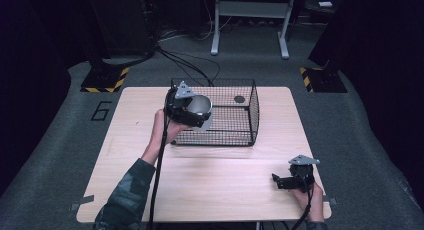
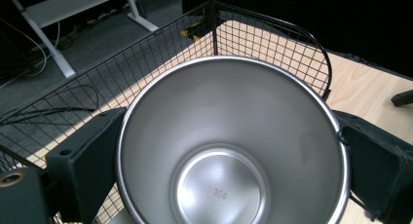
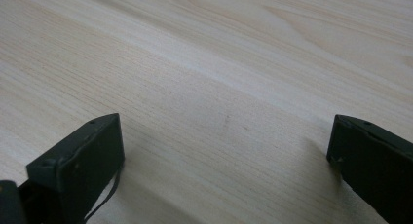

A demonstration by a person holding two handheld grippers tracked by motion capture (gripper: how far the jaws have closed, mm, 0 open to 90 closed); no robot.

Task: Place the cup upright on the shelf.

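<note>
A shiny steel cup [image 1: 200, 106] is held above the left side of a black wire basket [image 1: 235, 135], with my left gripper [image 1: 192, 109] shut on it. In the left gripper view the cup [image 2: 229, 151] opens toward the camera, the number 204 stamped on its bottom, and the two black jaws press its sides. The basket's mesh wall [image 2: 272, 44] rises behind it. My right gripper [image 1: 278, 181] rests low over the wooden table [image 1: 220, 185] near the front right corner. Its jaws stand wide apart over bare wood [image 3: 224, 112], holding nothing.
A small dark round thing [image 1: 239, 99] lies inside the basket at its far side. Beyond the table are a grey carpet, cables [image 1: 190, 65], a white stand's legs [image 1: 250, 20] and yellow-black striped floor plates [image 1: 105, 82].
</note>
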